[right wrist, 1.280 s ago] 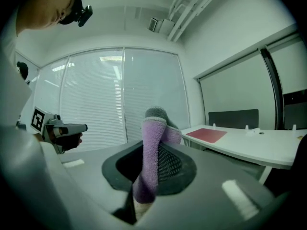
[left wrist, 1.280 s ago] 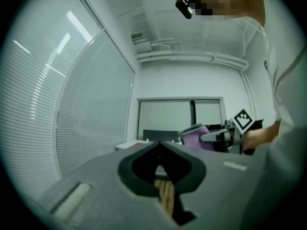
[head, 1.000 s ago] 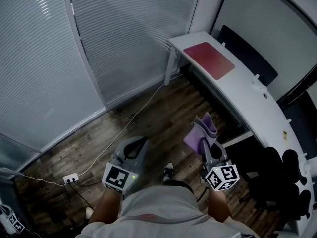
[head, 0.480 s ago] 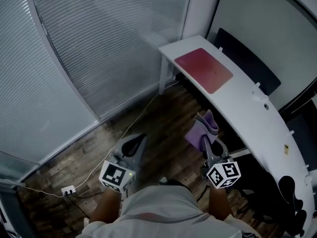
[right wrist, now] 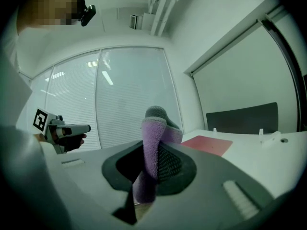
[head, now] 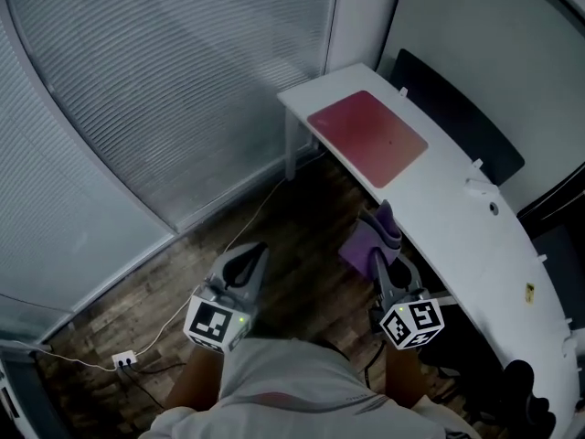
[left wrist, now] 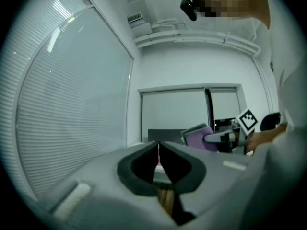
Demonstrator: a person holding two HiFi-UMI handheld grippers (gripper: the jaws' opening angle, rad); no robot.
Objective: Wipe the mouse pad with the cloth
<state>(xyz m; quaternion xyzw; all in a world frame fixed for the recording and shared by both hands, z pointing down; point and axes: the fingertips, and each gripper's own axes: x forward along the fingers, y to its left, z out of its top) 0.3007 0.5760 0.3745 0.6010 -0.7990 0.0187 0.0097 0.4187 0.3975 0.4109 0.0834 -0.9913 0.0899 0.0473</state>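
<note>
ahead and slightly right of the right gripper (head: 377,245), whose jaws clamp the purple cloth (head: 372,241), lies the red mouse pad (head: 366,136) lengthwise along the desk (head: 457,216), the closed, empty left gripper (head: 239,268) being farther.

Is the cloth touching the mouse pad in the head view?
No, the cloth hangs in the right hand-held gripper, apart from the mouse pad.

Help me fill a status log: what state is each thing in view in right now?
left gripper: jaws together, nothing held.
right gripper: shut on the cloth.
cloth: folded, held in the air, not touching the desk.
mouse pad: flat at the desk's end, bare, nothing touching it.
</note>
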